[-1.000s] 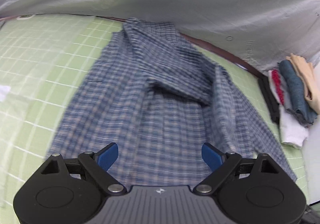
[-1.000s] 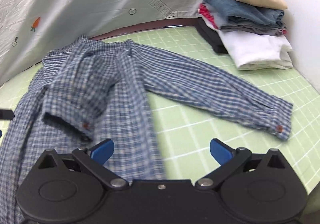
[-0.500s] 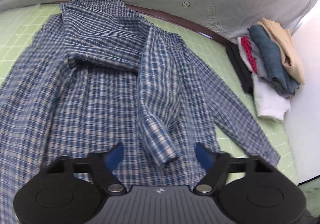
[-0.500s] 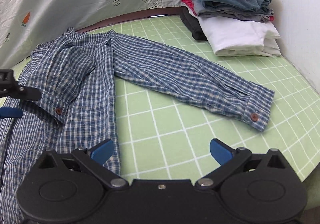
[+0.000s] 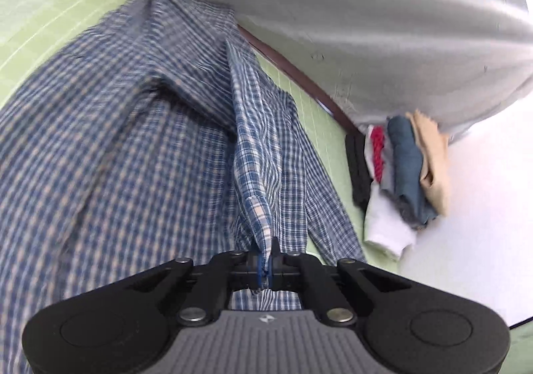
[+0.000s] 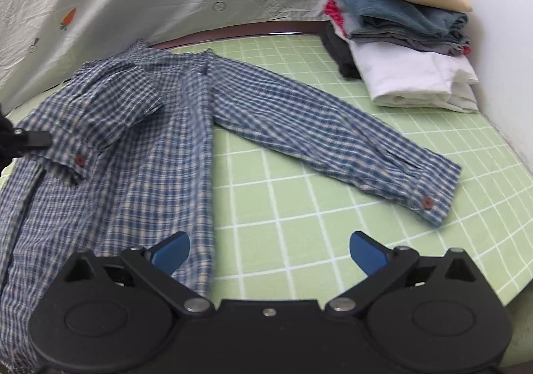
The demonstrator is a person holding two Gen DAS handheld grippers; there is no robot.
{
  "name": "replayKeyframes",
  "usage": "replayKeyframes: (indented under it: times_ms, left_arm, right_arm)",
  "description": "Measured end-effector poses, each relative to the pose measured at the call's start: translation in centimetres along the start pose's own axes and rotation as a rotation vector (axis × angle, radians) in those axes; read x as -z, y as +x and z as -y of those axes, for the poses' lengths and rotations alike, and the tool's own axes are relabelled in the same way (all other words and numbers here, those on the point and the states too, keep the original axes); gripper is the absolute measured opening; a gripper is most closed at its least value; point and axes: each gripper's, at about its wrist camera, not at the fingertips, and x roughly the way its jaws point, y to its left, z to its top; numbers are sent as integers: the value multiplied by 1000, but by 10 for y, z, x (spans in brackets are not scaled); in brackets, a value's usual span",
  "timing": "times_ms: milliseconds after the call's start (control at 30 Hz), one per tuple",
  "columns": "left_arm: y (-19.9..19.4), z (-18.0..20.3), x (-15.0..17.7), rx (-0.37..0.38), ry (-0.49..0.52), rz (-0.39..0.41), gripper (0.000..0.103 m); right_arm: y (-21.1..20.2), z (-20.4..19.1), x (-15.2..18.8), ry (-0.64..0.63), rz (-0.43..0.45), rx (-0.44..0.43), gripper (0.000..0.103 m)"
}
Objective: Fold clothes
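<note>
Shirt (image 6: pixel 140 154), two claws, left claw (image 5: pixel 265 265) gripping

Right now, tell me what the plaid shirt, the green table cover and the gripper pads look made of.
Plaid shirt: thin woven cloth, likely cotton; matte, drapes and creases softly, with brown buttons.
Green table cover: smooth gridded sheet, possibly vinyl or a cutting mat; lies flat with a faint sheen.
Right gripper pads: blue, smooth, probably rubber or plastic; hard to say which.

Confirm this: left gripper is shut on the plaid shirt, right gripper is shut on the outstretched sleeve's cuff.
Only the second half is wrong. The right gripper is open above the green mat, clear of the cuff, as the right wrist view shows. The left gripper is indeed shut on the plaid shirt.
</note>
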Motion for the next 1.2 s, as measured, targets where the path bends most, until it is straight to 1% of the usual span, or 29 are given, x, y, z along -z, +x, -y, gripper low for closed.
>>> replayKeyframes:
  times_ms: [67,267,433,600,733,767,800,867,933,1000,1133,1167,1200]
  left_arm:
    - [-15,-7,3,26,-42,16,2]
    - [-63,-45,15,52,-176,60,2]
    - [-95,-70,31,45,-221,78,2]
    - [-113,-99,46,-29,-312,76,3]
    - [-113,-114,46,-220,-299,45,5]
    - [-112,-116,45,-270,-294,34,10]
    - [-112,-118,45,-305,-279,19,18]
    - [-112,-120,44,-363,-253,-4,25]
    - [-112,-116,39,-377,-230,-3,29]
    - [-114,-109,34,-396,-181,14,45]
    - [-115,-92,22,-451,-55,53,60]
    - [-114,-87,19,-465,-28,58,70]
    - [-112,-84,17,-475,-11,60,75]
  right_arm:
    - [0,-7,0,-15,2,-14,103]
    - [-1,-29,1,-62,4,-57,103]
    - [-1,-52,3,-105,-6,-91,103]
    - [-1,-75,5,-148,-16,-124,103]
    - [-1,-93,7,-182,-24,-151,103]
    - [-1,-98,7,-191,-26,-158,103]
    - [0,-100,7,-194,-27,-161,103]
    - [0,-100,7,-189,-26,-156,103]
    - [1,-99,6,-184,-26,-152,103]
    - [2,-99,5,-179,-26,-148,103]
    - [4,-99,4,-170,-26,-140,103]
    - [4,-99,3,-167,-25,-138,103]
    - [4,-98,3,-165,-25,-135,103]
